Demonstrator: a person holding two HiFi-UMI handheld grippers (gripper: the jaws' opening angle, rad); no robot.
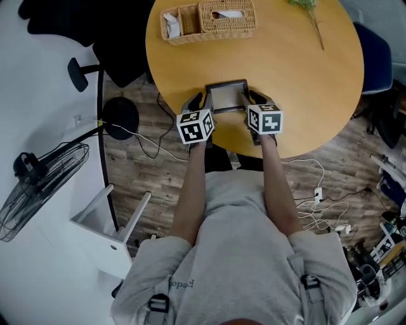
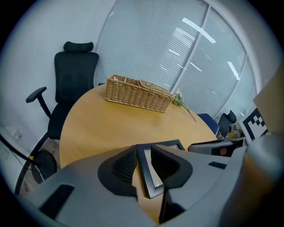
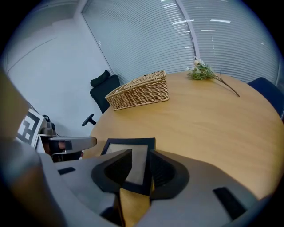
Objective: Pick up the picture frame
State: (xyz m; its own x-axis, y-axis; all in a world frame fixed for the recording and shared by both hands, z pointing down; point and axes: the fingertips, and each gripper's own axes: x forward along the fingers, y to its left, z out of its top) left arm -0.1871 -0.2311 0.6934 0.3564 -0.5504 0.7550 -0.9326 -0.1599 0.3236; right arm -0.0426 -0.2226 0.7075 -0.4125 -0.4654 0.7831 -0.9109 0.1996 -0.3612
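Note:
A small black picture frame (image 1: 226,96) with a pale insert lies flat on the round wooden table (image 1: 304,95), close to its near edge. My left gripper (image 1: 202,101) sits over the frame's left side and my right gripper (image 1: 252,99) over its right side. In the left gripper view the frame (image 2: 158,143) has its left bar running between the spread jaws of that gripper (image 2: 143,148), with a gap at each pad. In the right gripper view the frame (image 3: 129,140) has its right bar between the open jaws of that gripper (image 3: 140,151). Both grippers point steeply down.
A wicker basket (image 1: 209,20) with a tissue box stands at the table's far side, and a green sprig (image 1: 311,16) lies at the far right. A black office chair (image 1: 120,57) stands left of the table and a blue chair (image 1: 374,57) right. A fan (image 1: 38,190) and cables are on the floor.

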